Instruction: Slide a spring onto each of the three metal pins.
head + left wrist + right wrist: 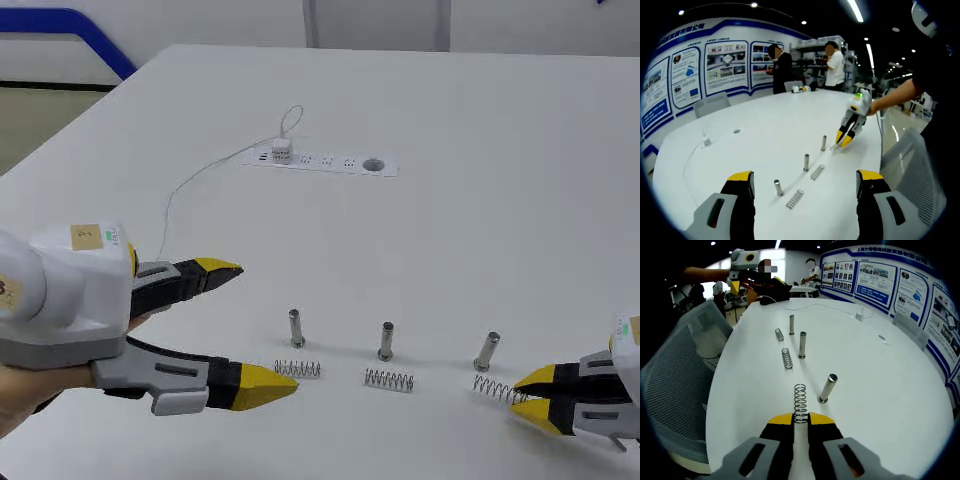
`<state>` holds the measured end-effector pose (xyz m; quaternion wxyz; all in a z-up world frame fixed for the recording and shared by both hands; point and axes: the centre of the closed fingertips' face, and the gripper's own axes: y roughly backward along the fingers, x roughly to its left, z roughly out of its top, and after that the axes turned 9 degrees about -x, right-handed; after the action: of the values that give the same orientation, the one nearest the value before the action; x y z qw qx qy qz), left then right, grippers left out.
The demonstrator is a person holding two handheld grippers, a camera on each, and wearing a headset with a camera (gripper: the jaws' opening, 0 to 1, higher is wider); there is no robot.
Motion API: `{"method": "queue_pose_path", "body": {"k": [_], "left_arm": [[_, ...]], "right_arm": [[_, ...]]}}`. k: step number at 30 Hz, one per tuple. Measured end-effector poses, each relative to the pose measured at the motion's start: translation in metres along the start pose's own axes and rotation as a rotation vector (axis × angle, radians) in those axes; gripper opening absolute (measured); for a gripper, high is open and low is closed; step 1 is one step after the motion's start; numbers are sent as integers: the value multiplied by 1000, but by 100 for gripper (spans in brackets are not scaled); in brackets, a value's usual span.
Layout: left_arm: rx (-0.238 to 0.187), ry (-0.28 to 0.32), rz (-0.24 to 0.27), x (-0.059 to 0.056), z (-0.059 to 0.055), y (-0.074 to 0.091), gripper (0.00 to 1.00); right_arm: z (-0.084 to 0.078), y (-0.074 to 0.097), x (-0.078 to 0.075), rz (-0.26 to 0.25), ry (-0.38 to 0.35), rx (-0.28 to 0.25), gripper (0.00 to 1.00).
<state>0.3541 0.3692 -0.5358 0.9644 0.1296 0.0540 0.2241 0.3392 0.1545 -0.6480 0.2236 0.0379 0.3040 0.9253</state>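
Now my right tongs (800, 421) pinch one end of the spring (800, 401) lying along the bench's (480, 230) near edge, just beside its pin (827, 388); my left tongs (262, 327) gape empty. First threading, I judge: lift, align, slide down.

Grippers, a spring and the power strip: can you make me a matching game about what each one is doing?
Things:
1. left gripper
2. right gripper
3. middle spring
4. power strip

States:
A. lying loose by the middle pin
B. shut on the right spring
C. has a plug in it
D. open

Pairs: 1-D, 2-B, 3-A, 4-C.
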Motion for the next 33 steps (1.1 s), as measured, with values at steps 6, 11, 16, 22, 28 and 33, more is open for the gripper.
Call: {"method": "queue_pose_path", "body": {"k": [6, 11, 16, 22, 28, 33], "left_arm": [[-21, -1, -27, -10, 5, -11, 84], [-28, -10, -69, -23, 9, -25, 83], [-35, -23, -121, -39, 14, -41, 80], [-45, -36, -172, -54, 19, -57, 76], [-24, -64, -220, -70, 15, -66, 74], [-21, -77, -244, -78, 15, -67, 67]], "right_arm": [[26, 16, 3, 16, 47, -31, 10], [54, 24, 12, 39, 81, -68, 10], [77, 29, 22, 71, 128, -99, 10], [99, 32, 35, 108, 181, -122, 10], [118, 30, 49, 151, 231, -144, 10], [123, 24, 56, 178, 266, -138, 10]]}}
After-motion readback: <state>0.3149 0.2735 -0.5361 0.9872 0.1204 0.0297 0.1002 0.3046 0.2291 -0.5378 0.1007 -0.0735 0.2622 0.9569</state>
